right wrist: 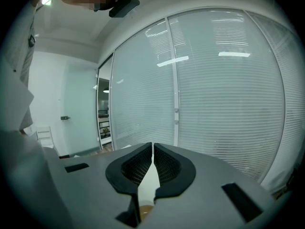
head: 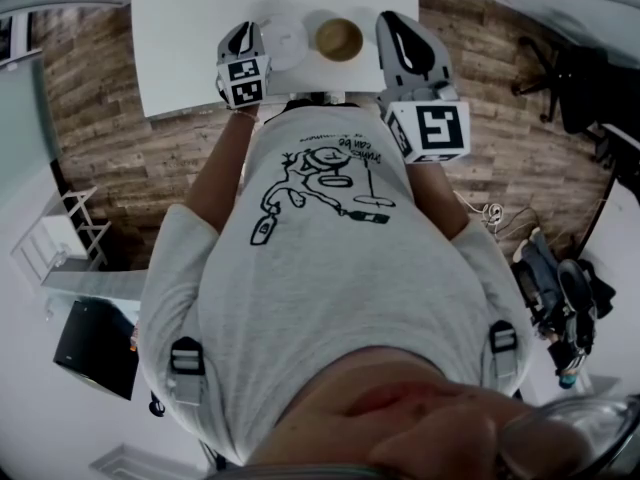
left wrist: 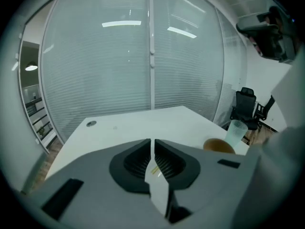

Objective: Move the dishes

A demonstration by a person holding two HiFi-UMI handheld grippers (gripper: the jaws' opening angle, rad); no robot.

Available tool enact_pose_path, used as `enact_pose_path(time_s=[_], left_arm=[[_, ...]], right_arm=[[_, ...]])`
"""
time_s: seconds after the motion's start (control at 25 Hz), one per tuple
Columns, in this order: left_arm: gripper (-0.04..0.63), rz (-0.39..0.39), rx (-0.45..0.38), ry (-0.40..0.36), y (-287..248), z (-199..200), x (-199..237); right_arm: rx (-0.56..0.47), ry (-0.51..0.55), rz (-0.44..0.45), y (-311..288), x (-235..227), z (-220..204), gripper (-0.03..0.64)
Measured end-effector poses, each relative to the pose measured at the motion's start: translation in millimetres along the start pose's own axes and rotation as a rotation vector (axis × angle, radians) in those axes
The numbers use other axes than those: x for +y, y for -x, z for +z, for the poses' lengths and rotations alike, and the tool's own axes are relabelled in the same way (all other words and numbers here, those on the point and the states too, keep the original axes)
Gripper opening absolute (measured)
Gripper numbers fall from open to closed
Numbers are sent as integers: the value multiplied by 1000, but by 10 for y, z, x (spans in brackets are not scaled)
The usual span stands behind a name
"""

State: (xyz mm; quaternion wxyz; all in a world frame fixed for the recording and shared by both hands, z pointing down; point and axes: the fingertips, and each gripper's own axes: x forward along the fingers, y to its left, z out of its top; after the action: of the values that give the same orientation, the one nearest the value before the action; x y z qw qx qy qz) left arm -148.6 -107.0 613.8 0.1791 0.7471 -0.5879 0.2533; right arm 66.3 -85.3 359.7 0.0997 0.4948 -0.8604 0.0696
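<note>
The left gripper (left wrist: 152, 143) and right gripper (right wrist: 152, 147) are both clenched on nothing, held over the near edge of the white tabletop (head: 180, 28). The brown bowl (head: 338, 38) and frosted cup (left wrist: 236, 132) stand close together there, unheld. Judging by this, 2 dishes are left to move.

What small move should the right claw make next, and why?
Probably open the right claw: its jaws stand together, empty, and the round brown bowl sits untouched on the white table close beside it. The jaws must part before they can take the bowl's rim.
</note>
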Motion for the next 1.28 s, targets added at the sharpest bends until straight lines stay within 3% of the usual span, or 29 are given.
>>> enact_pose_path(time_s=[0.12,0.4,0.64,0.88,1.28], left_arm=[[20,-41,-86,-7,225,366,-117],[19,-137,-326,61,1038,1402,-334],[20,-239,-494,43,1690,2061,-558],[20,-292,-544,27,1997,2305,-714],[20,-307,-532,28,1970,2348,-767]], right_arm=[[3,2,14,3,14,8,41],[3,10,32,9,95,50,38],[-5,14,56,42,289,140,37],[-9,20,61,100,367,190,35],[-9,10,71,100,319,217,35]])
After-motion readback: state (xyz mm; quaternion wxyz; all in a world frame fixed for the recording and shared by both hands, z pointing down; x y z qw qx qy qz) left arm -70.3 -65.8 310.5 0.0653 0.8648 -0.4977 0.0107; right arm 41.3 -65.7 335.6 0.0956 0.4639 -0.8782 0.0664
